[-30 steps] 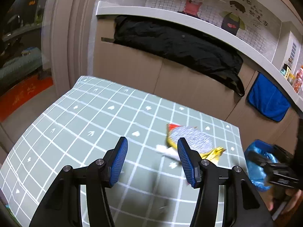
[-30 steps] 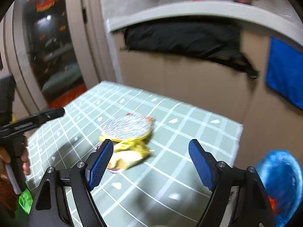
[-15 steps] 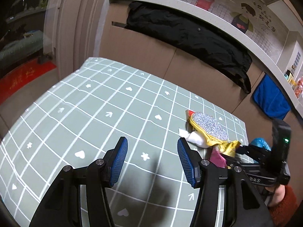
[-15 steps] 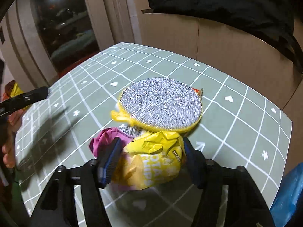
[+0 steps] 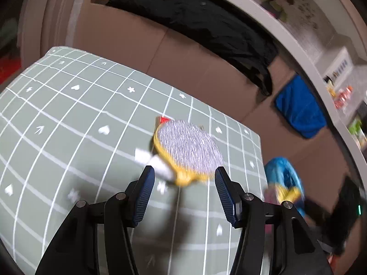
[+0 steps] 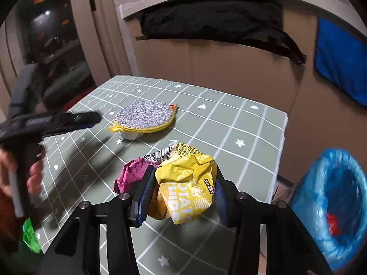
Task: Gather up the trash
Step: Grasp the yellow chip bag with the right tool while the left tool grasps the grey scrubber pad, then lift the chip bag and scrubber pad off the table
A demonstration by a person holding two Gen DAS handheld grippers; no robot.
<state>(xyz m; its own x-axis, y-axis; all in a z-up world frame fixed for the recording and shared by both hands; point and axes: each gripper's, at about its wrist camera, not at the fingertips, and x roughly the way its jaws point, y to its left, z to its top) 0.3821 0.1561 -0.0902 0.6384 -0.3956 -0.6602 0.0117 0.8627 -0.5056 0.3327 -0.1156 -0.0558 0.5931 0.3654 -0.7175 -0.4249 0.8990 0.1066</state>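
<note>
This is a room in a home. A table has a grey-green cloth with white grid, hearts and stars. Behind it, a black garment and a blue towel hang from a white ledge. Cartoon pictures decorate the far wall. A bin with blue bag stands to the table's right.

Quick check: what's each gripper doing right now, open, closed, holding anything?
Left gripper: open, holding nothing, facing the silver-topped cup.
Right gripper: jaws shut on the crumpled yellow chip bag, beside the blue-lined bin.
</note>
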